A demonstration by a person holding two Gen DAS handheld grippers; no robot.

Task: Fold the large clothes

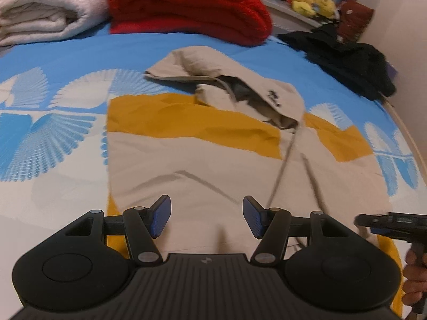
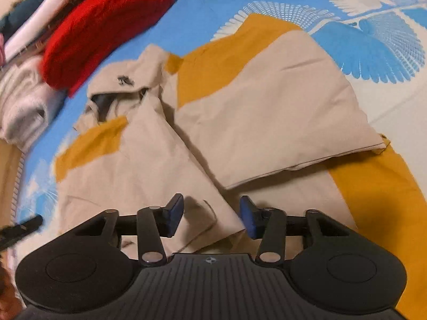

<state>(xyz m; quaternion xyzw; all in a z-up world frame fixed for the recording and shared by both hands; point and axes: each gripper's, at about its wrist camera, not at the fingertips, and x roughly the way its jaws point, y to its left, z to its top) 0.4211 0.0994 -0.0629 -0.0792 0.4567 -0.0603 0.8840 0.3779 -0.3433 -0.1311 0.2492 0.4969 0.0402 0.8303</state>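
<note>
A beige and mustard-yellow hoodie [image 1: 186, 144] lies spread on a bed covered by a blue sheet [image 1: 80, 53] printed with white fan shapes. In the left wrist view the hood [image 1: 213, 80] points away from the camera toward the head of the bed, its opening gaping, with small dark lettering on its side and two drawstrings [image 1: 283, 165] trailing down across the chest. A yellow band crosses the upper body; the lower body is beige. The left gripper [image 1: 206, 217] hovers over the lower front of the hoodie, its blue-padded fingers [image 1: 160, 217] spread wide with nothing between them. The right gripper [image 2: 212, 217] is likewise released, fingers apart and holding nothing, positioned above the beige fabric; it also shows at the right edge of the left view [image 1: 392, 222], held by a hand [image 1: 415, 280]. In the right wrist view one side of the hoodie [image 2: 253, 122] is folded over the body, its straight edge lying across the middle, and a yellow portion extends toward the lower right. Whether either gripper touches the cloth cannot be determined. Beyond the hood rests a folded red blanket [image 1: 186, 5], with a folded pale blanket [image 1: 45, 13] just beside it. A black garment [image 1: 347, 58] lies crumpled at the far right of the bed, and yellow plush toys [image 1: 312, 1] sit on a ledge behind it.
</note>
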